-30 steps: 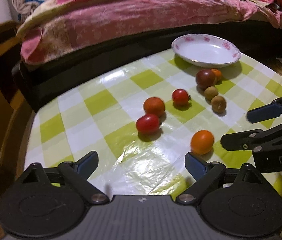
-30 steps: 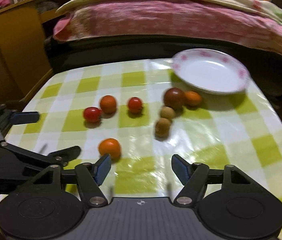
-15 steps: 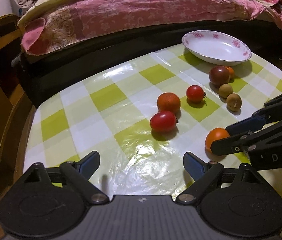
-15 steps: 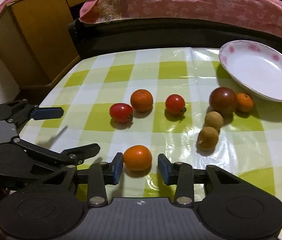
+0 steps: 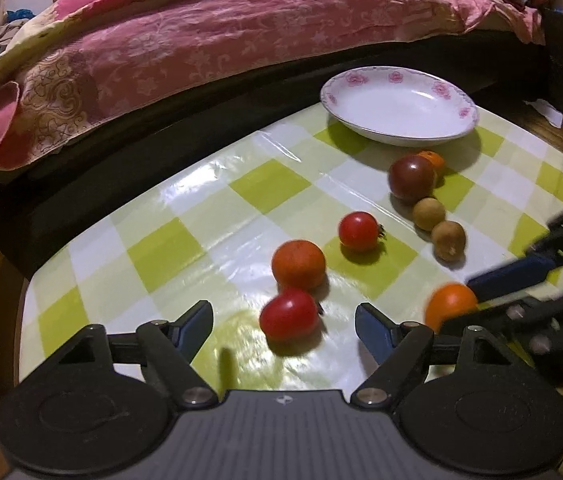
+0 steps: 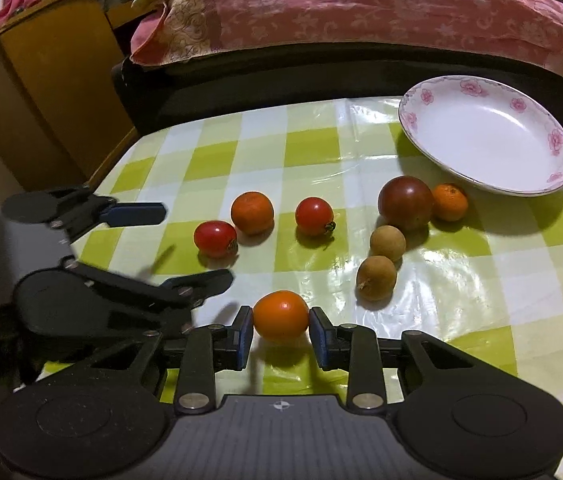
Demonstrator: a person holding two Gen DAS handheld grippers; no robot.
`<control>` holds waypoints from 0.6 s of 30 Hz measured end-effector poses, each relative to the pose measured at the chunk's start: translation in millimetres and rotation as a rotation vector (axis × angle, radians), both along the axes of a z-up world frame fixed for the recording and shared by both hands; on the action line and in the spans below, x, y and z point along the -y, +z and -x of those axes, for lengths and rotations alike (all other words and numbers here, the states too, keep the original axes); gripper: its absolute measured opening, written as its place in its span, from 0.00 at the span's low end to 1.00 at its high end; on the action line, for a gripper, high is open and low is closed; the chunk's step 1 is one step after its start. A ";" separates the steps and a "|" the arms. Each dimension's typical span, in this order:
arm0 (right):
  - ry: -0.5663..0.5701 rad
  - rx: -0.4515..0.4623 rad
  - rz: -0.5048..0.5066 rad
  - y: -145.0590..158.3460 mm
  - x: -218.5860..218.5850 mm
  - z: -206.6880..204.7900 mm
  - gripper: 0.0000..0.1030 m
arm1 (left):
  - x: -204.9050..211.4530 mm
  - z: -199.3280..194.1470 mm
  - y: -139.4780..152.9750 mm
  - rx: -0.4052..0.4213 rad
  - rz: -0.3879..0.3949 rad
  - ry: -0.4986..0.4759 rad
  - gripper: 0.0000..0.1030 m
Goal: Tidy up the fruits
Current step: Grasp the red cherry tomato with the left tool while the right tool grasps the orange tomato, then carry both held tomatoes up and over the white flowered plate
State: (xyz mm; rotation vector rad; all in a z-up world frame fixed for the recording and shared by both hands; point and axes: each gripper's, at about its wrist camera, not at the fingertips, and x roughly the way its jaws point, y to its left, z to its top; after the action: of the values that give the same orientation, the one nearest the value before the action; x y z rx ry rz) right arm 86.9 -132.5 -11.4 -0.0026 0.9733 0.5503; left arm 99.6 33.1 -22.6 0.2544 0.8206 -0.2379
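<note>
Several small fruits lie on a green-and-white checked tablecloth (image 6: 481, 280). My right gripper (image 6: 280, 334) is shut on an orange tomato (image 6: 280, 315), which also shows in the left wrist view (image 5: 450, 304). My left gripper (image 5: 283, 320) is open, with a red tomato (image 5: 289, 314) between its fingers and untouched. Beyond lie an orange (image 5: 298, 264), a second red tomato (image 5: 358, 231), two brown longans (image 5: 448, 240), a dark plum (image 5: 411, 178) and a small tangerine (image 5: 433, 159). A white flowered plate (image 5: 397, 105) stands empty at the far right.
A bed with a pink quilt (image 5: 221, 40) runs along the table's far edge. A wooden cabinet (image 6: 41, 80) stands at the left. The left gripper (image 6: 153, 248) shows at the left of the right wrist view.
My right gripper has closed its fingers onto the orange tomato. My left gripper has moved forward so that the red tomato now lies between its open fingers.
</note>
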 end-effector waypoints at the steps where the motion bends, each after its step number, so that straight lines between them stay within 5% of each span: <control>1: -0.002 -0.007 0.000 -0.9 1.0 -1.1 0.26 | -1.5 -3.2 -1.4 -0.003 0.011 0.005 0.81; 12: -0.035 -0.043 0.001 -8.3 3.9 -7.1 0.26 | -7.7 -11.1 -8.4 -0.077 0.090 0.007 0.45; 18: -0.038 -0.035 0.000 -5.8 6.3 -6.2 0.26 | -3.0 -9.2 -5.8 -0.095 0.095 -0.003 0.42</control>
State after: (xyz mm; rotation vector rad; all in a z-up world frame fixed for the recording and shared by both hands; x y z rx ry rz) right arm 93.0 -138.8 -17.2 0.0252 1.0061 0.5170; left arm 108.8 36.1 -28.4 0.1560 0.9002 -0.2928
